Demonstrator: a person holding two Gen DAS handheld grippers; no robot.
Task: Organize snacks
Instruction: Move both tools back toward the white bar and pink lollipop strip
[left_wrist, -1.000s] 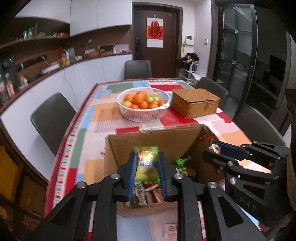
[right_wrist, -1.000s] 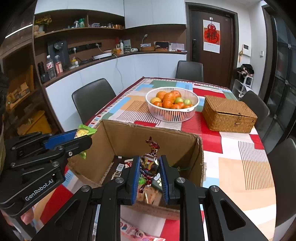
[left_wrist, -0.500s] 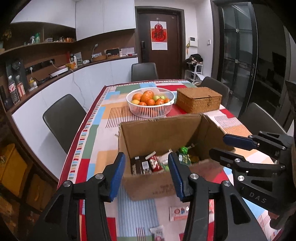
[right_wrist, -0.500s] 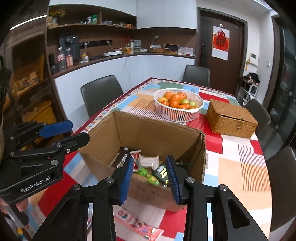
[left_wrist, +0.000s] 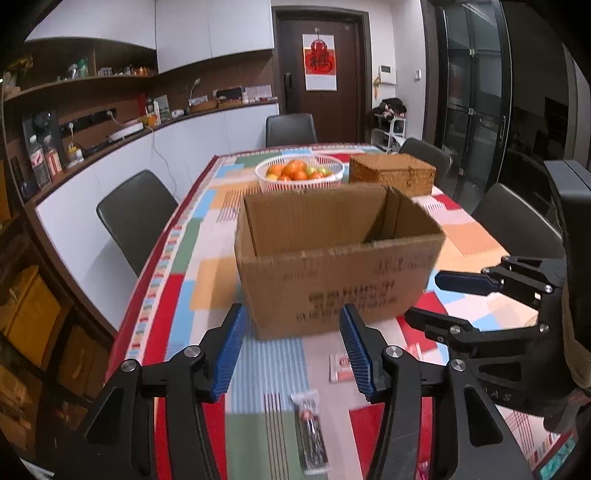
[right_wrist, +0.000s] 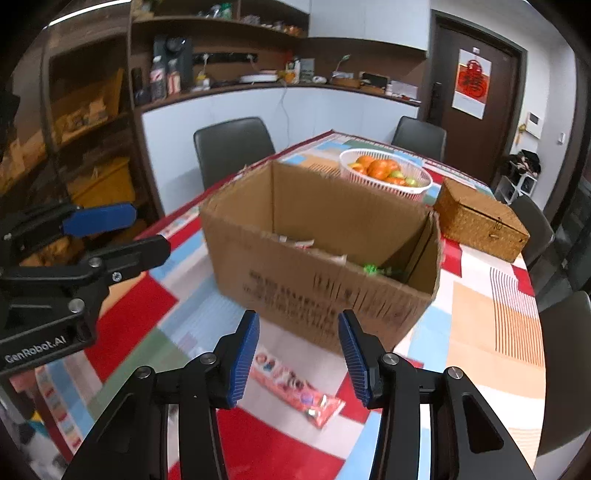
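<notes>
An open cardboard box (left_wrist: 336, 273) stands on the patchwork tablecloth and also shows in the right wrist view (right_wrist: 325, 254) with snack packets inside, one green (right_wrist: 373, 269). My left gripper (left_wrist: 293, 354) is open and empty, low in front of the box. My right gripper (right_wrist: 297, 360) is open and empty, also in front of the box. Loose snacks lie on the table near me: a dark packet (left_wrist: 312, 432), a small white and red packet (left_wrist: 341, 367) and a long pink packet (right_wrist: 297, 391).
A white basket of oranges (left_wrist: 299, 175) and a wicker box (left_wrist: 391, 175) stand behind the cardboard box. Grey chairs (left_wrist: 136, 214) ring the table. The table's left edge (left_wrist: 147, 295) runs beside a counter and shelves.
Both grippers let their snacks go into the box, opened, and pulled back and down toward the near side of the table.
</notes>
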